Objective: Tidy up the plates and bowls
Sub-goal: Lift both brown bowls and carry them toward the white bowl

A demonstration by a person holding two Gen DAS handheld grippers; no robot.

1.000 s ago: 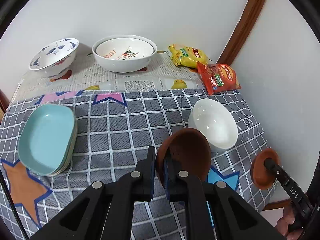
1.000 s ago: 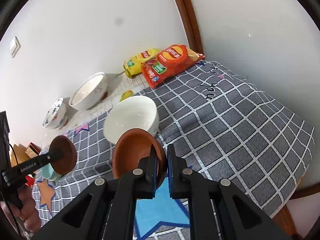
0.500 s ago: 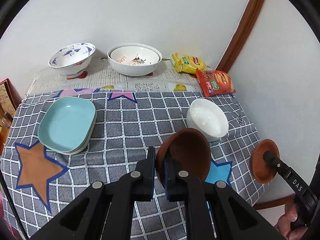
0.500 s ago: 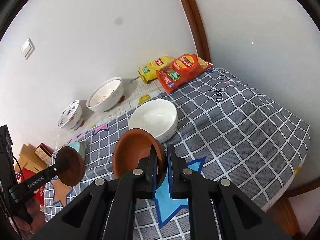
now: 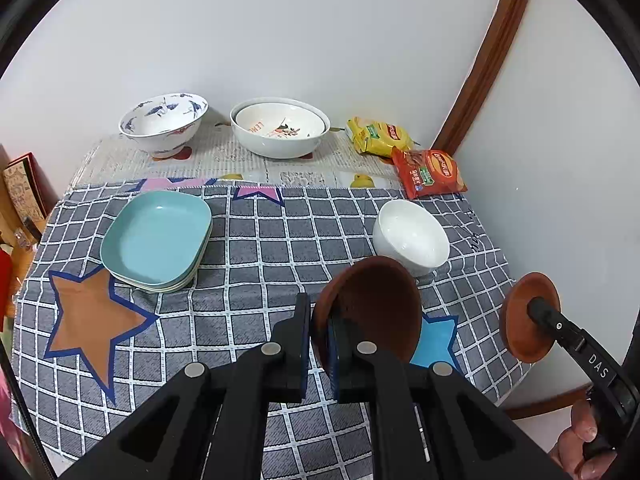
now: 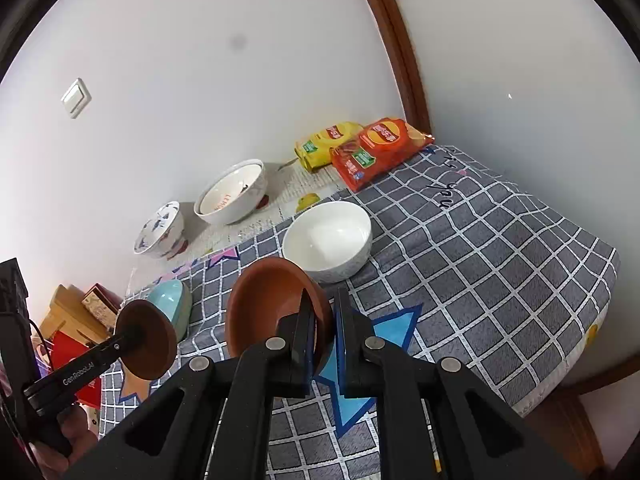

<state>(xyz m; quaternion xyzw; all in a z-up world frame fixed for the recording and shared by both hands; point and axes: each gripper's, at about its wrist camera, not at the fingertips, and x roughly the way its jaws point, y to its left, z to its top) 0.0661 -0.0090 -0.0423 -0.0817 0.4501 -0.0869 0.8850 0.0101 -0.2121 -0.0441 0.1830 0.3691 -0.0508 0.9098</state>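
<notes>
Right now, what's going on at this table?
A person holds a gripper in each hand, each shut on the rim of a brown bowl lifted above the checked cloth. The left gripper holds the left brown bowl; the right gripper holds the right brown bowl. On the table sit a white bowl, stacked teal plates, and two patterned bowls and snack packets at the back.
</notes>
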